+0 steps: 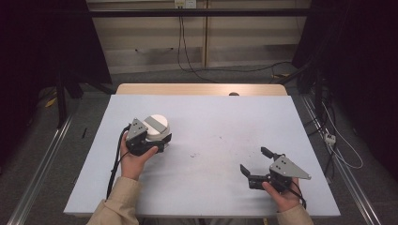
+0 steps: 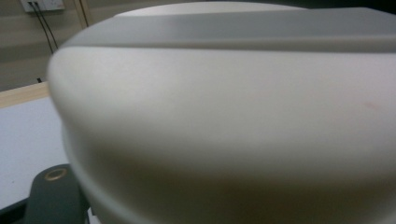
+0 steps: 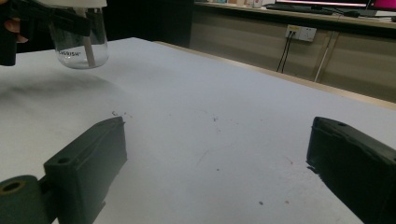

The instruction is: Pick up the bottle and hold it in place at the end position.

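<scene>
A clear jar (image 3: 80,44) with a white, grey-banded lid (image 1: 157,125) sits left of centre on the table. My left gripper (image 1: 151,143) is shut on it, jaws on either side of its body. In the right gripper view a shadow lies under the jar, so it seems to hang just above the surface. A pale stick stands inside it. The lid (image 2: 224,116) looms close in the left gripper view, with one jaw at the bottom left. My right gripper (image 1: 256,164) rests low at the front right, open, with nothing between its jaws (image 3: 215,172).
A pale blue-grey mat (image 1: 211,122) covers the table, with dark specks (image 1: 193,154) near its middle. A wooden edge (image 1: 197,89) runs along the back. Cables and a power strip (image 1: 330,138) lie on the floor to the right.
</scene>
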`<move>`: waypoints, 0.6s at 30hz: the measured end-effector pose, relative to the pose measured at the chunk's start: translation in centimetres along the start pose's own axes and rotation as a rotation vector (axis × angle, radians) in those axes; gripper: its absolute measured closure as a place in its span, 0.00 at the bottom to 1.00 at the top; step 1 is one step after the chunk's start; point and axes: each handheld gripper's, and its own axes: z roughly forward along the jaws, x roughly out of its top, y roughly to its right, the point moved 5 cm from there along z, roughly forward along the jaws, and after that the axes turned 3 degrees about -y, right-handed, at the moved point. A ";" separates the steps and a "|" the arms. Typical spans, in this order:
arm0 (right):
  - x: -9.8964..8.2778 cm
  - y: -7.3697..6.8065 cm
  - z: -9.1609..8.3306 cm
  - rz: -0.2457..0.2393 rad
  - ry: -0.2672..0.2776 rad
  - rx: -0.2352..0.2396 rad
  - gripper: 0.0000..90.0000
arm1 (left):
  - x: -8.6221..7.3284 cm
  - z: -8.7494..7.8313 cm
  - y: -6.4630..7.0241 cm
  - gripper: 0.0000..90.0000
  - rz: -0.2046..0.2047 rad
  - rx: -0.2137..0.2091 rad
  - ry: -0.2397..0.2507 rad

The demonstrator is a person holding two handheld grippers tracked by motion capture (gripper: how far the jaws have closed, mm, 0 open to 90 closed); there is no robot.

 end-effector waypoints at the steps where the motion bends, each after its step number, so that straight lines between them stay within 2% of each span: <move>1: 0.0 0.0 0.0 0.001 0.000 0.003 0.05 | 0.1 0.4 0.3 0.21 -0.003 -0.012 -0.004; 4: 0.0 0.0 0.0 0.003 0.001 0.004 0.05 | 0.4 1.0 0.6 0.21 0.012 -0.020 -0.008; 6: 0.0 -0.1 0.0 0.001 0.001 0.006 0.05 | 0.5 1.4 0.8 0.21 0.001 -0.029 -0.004; 9: 0.0 -0.1 0.0 0.001 0.001 0.005 0.05 | 0.6 2.0 1.0 0.21 0.020 -0.032 -0.017; 18: 0.0 0.0 -0.1 0.002 0.003 0.001 0.05 | 1.0 3.5 1.8 0.21 0.022 -0.061 -0.022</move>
